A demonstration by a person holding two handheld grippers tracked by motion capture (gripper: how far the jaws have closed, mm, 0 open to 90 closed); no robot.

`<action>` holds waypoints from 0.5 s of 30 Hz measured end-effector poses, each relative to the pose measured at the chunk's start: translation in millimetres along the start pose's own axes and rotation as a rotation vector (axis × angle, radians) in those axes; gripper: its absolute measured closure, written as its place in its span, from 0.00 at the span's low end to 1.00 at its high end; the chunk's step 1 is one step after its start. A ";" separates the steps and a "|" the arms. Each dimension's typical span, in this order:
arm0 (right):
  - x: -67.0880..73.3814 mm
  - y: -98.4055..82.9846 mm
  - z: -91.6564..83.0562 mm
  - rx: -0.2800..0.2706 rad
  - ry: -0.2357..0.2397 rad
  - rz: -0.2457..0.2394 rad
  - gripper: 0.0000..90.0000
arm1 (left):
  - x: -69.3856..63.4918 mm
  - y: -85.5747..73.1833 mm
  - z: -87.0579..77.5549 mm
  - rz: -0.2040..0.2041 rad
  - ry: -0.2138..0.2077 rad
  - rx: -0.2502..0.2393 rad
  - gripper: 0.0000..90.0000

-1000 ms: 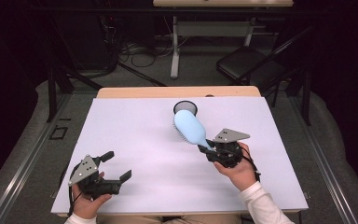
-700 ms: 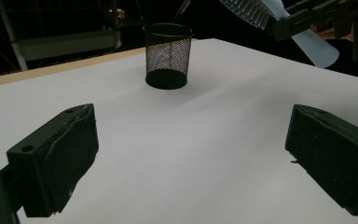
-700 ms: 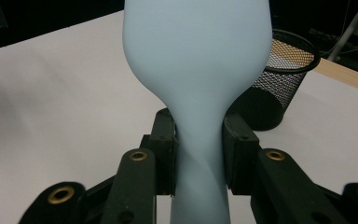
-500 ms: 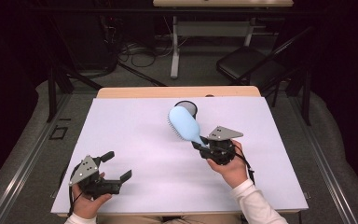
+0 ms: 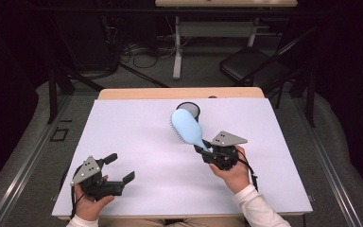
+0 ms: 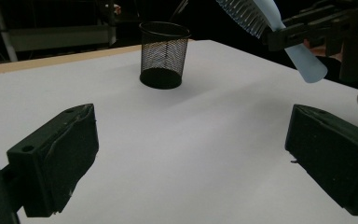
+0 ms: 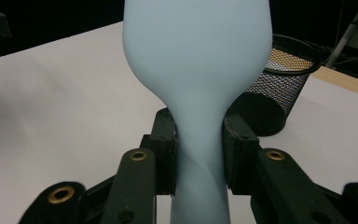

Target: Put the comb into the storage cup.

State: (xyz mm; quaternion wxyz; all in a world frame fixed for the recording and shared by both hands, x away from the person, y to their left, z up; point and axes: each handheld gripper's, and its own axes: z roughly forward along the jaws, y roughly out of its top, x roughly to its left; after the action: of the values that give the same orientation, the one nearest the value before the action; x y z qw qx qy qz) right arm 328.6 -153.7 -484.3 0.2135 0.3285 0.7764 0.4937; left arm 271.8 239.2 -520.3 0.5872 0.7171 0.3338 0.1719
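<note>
A light blue hairbrush (image 5: 187, 126) hangs above the white table top (image 5: 137, 137), its head tilted up and left toward a black mesh cup (image 5: 189, 109). My right gripper (image 5: 204, 148) is shut on the brush's handle. In the right gripper view both pads clamp the handle (image 7: 199, 154), and the mesh cup (image 7: 279, 79) stands just behind to the right. My left gripper (image 5: 121, 167) rests near the front left edge, open with nothing between its fingers. The left gripper view shows the cup (image 6: 163, 55) ahead and the brush (image 6: 261, 16) at upper right.
The table's wooden back edge (image 5: 137, 93) lies just beyond the cup. Behind the table are a dark folding chair (image 5: 253, 64), cables on the floor and a white table frame (image 5: 177, 47).
My right gripper has shifted slightly to the left with the brush in it. The left gripper has not moved.
</note>
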 end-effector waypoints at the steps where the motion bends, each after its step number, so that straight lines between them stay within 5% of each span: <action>1: 0.3 -0.1 -0.3 -0.002 -0.001 0.001 0.77 | -0.1 0.9 0.1 -0.009 -0.005 -0.002 0.03; 15: 1.3 -1.4 -4.2 -0.019 -0.005 0.007 0.77 | -2.9 15.8 8.6 -0.054 -0.037 0.020 0.03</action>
State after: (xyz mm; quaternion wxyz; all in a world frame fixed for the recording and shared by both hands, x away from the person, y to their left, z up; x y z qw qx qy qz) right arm 324.6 -155.8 -483.8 0.2166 0.3304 0.7700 0.5010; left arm 279.6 229.6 -507.0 0.5906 0.7167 0.3436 0.1393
